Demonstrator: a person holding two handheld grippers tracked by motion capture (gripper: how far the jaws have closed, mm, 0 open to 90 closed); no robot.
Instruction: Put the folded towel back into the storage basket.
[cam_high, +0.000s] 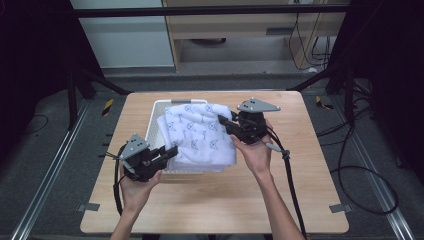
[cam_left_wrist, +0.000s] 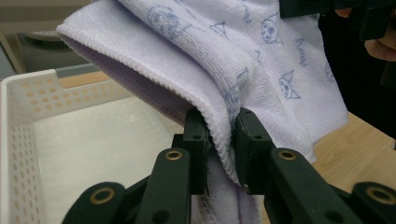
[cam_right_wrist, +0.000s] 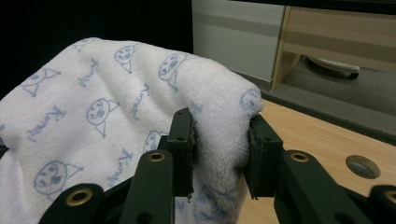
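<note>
- The towel (cam_high: 197, 132) hangs between the two grippers, lifted above the white basket (cam_high: 159, 106) — most likely so it can be carried clear of the basket or spread out, since a grip at each end keeps the cloth from bunching back down.
- The left gripper (cam_high: 170, 152) has its jaws nearly closed on a folded hem of the towel (cam_left_wrist: 261, 60); in the left gripper view the stitched edge runs straight down between the two black jaws, with cloth draping on both sides of them.
- Below and to the left of those jaws sits the basket (cam_left_wrist: 18, 140), its floor bare.
- The right gripper (cam_high: 224, 121) stands wider — its jaws clamp a thick, rolled fold of the towel (cam_right_wrist: 93, 107), which bulges up over and between them.
- From the right gripper's jaws the cloth falls away to the left, and the wooden table (cam_right_wrist: 322, 140) lies beyond on the right.
- Each hold looks firm; the thin left pinch seems the likelier to slip.
</note>
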